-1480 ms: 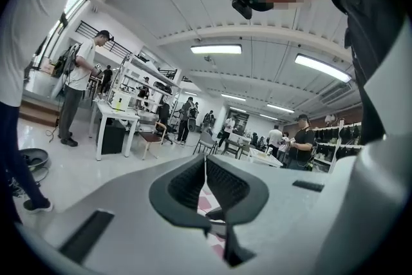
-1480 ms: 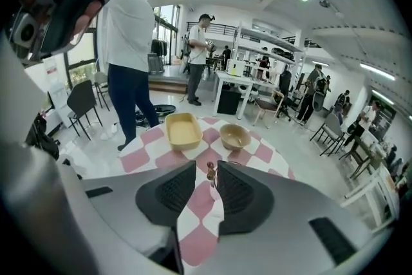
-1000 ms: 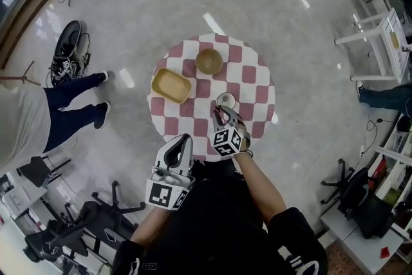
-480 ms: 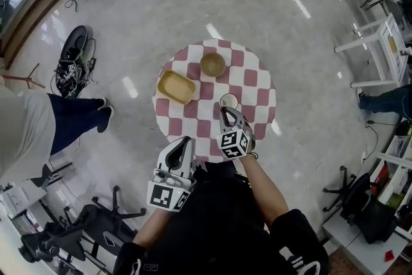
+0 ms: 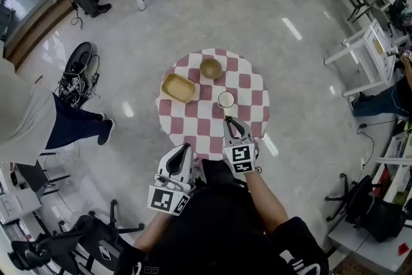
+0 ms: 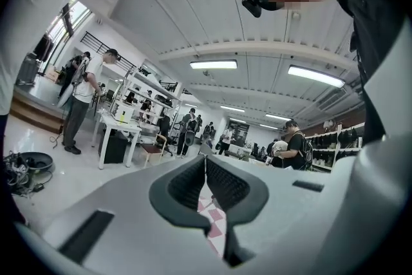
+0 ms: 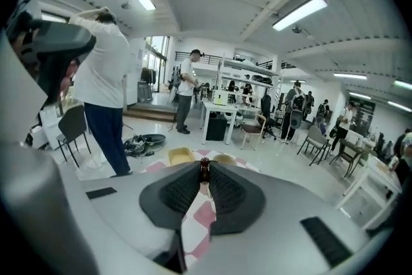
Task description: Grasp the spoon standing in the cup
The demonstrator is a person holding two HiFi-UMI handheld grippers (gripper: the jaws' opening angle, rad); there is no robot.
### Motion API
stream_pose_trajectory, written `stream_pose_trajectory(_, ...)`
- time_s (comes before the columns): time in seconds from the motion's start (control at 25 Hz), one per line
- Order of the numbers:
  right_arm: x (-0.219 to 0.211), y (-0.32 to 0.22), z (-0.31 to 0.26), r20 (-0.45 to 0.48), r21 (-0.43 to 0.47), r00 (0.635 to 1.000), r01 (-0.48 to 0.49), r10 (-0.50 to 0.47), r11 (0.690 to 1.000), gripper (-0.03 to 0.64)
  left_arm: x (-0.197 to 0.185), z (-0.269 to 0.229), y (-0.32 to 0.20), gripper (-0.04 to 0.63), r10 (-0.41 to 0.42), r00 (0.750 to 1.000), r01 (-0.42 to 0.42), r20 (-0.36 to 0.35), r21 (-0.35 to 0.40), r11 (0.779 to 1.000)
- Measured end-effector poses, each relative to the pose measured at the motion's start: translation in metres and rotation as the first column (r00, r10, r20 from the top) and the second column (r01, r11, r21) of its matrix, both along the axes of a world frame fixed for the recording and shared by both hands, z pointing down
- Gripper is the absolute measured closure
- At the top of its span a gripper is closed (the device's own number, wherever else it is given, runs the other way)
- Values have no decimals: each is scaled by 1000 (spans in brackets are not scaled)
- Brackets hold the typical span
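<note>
A white cup point(image 5: 226, 100) stands right of centre on the round checkered table point(image 5: 193, 138). My right gripper point(image 5: 226, 120) points at the cup from the near side, a short gap away. In the right gripper view its jaws point(image 7: 205, 174) are closed on the dark brown top of the spoon point(image 7: 205, 167), which stands upright between the tips. The cup is hidden behind the jaws there. My left gripper point(image 5: 187, 147) hangs at the table's near edge, off the cloth. Its pads point(image 6: 193, 180) meet with nothing between them.
A yellow tray point(image 5: 178, 87) and a round tan bowl point(image 5: 210, 68) sit on the far half of the table. A person point(image 5: 38, 119) stands to the left. Cables and gear point(image 5: 77, 77) lie on the floor, with office chairs point(image 5: 96, 228) at lower left.
The head view has pulled back and shows more floor. My right gripper has drawn back from the cup toward me. The left gripper has kept its place.
</note>
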State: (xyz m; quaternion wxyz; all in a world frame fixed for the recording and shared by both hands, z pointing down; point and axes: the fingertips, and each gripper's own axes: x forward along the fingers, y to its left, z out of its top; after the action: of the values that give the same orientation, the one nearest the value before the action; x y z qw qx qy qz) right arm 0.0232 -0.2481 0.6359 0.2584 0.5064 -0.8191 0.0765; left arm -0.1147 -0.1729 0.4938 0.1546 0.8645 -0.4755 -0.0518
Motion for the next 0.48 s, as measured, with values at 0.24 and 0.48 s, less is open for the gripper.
stream_pose_trajectory(0.24,-3,71,-54,169,34,984,-55,48,998,558,-1,-11,47,580,32,999,-31,-14,34,999)
stream_pose_trajectory(0.48,-5,133,-85,260,21,964,-66,58,998,558,1,-17,84,580,40,999,-39,-9,48,998)
